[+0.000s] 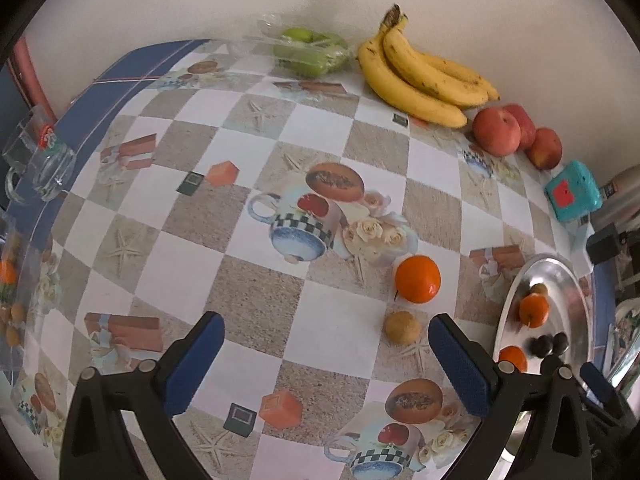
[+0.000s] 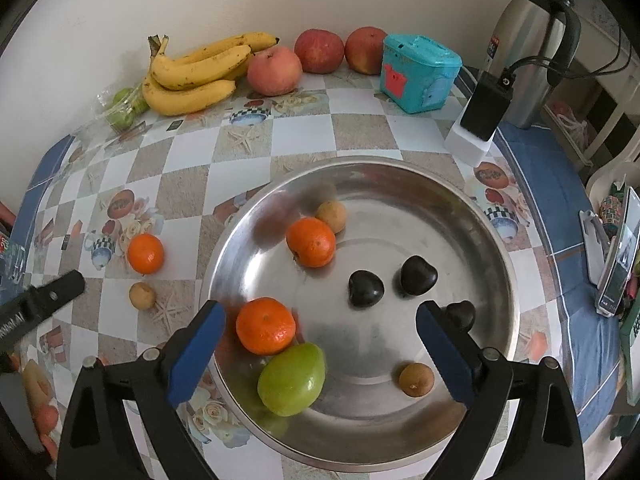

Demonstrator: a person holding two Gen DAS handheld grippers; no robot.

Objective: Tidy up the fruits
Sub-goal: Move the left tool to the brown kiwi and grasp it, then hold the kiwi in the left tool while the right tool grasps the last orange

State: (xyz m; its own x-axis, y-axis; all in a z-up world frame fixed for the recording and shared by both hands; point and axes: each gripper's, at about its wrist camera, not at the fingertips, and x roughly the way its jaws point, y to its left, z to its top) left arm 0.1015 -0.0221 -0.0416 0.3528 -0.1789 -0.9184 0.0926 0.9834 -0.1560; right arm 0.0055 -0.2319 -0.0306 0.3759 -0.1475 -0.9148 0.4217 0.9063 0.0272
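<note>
My right gripper (image 2: 320,332) hangs open over the steel plate (image 2: 460,216). A green fruit (image 2: 291,379) lies loose in the plate below the jaws, beside a tangerine (image 2: 265,325). The plate also holds a second tangerine (image 2: 311,241), small brown fruits (image 2: 416,379) and dark chestnuts (image 2: 365,288). My left gripper (image 1: 326,344) is open above the tablecloth, with nothing between its fingers. On the cloth just ahead of it lie a tangerine (image 1: 417,279) and a small brown fruit (image 1: 402,327). Part of the left gripper (image 2: 44,300) shows at the left edge of the right wrist view.
Bananas (image 1: 420,76), red apples (image 1: 498,132) and bagged green fruits (image 1: 310,50) line the wall. A teal box (image 2: 418,72), a black charger (image 2: 484,104) and a steel kettle (image 2: 528,40) stand at the back right. A glass mug (image 1: 38,160) sits at the table's left edge.
</note>
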